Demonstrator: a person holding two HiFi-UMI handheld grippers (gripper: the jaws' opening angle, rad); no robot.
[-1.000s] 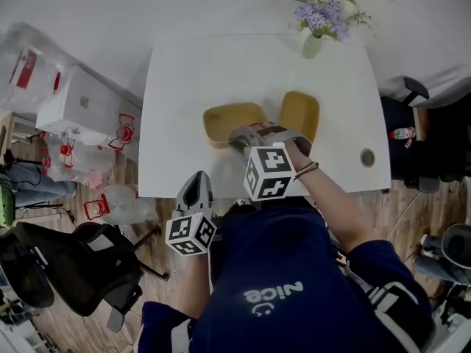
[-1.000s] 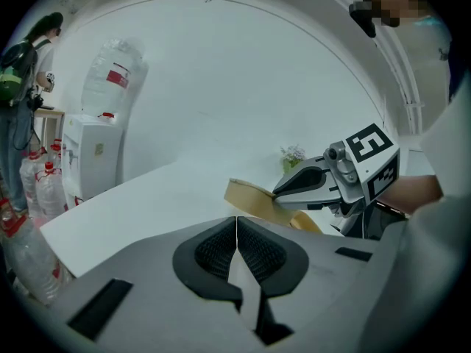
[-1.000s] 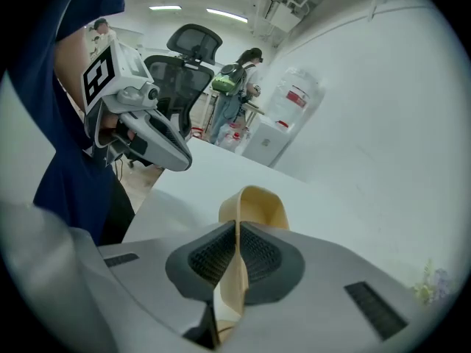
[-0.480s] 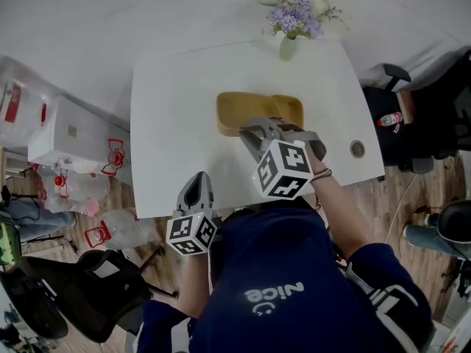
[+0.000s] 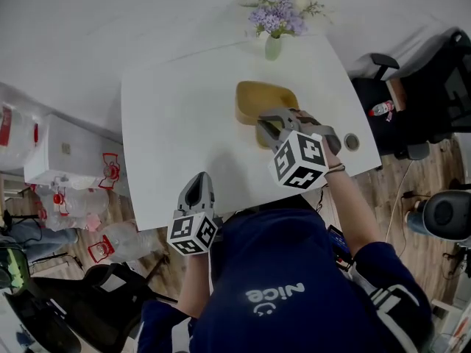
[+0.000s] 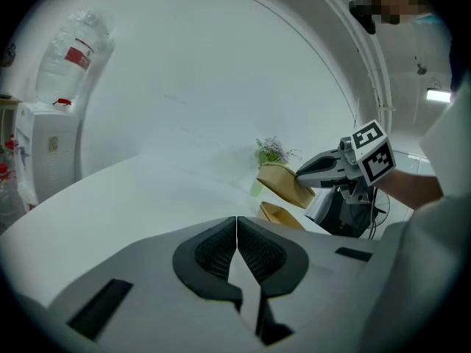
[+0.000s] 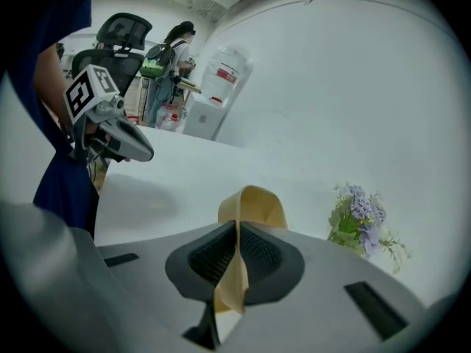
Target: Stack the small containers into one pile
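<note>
While the right hand-held gripper (image 5: 268, 121) pinches the wall of a yellow container (image 5: 263, 100), that container hangs tilted above the white tabletop (image 5: 176, 123). Right gripper view: the thin yellow wall runs between the two ribbed pads, which press on it from both sides. The rest of the container curves away ahead of the jaws.

Second container (image 6: 278, 215), same yellow, lies on the tabletop directly below the raised one. Head view shows only a sliver of it under the right hand-held gripper. Left gripper view shows the raised one above it, tipped at an angle. Whether the two touch: cannot tell.

Left hand-held gripper (image 5: 196, 191): over the near edge of the tabletop, well apart from both containers. Left gripper view: jaws pressed together, nothing between them, pointing across the bare tabletop toward the containers.

Pale green vase (image 5: 273, 48) with purple flowers (image 5: 278, 17) stands at the far edge of the tabletop, beyond the containers. Small round fitting (image 5: 352, 141) sits in the tabletop near its right edge, just beside the right hand.

Floor around the tabletop is wood. White box (image 5: 62, 160) stands on it to the left.
</note>
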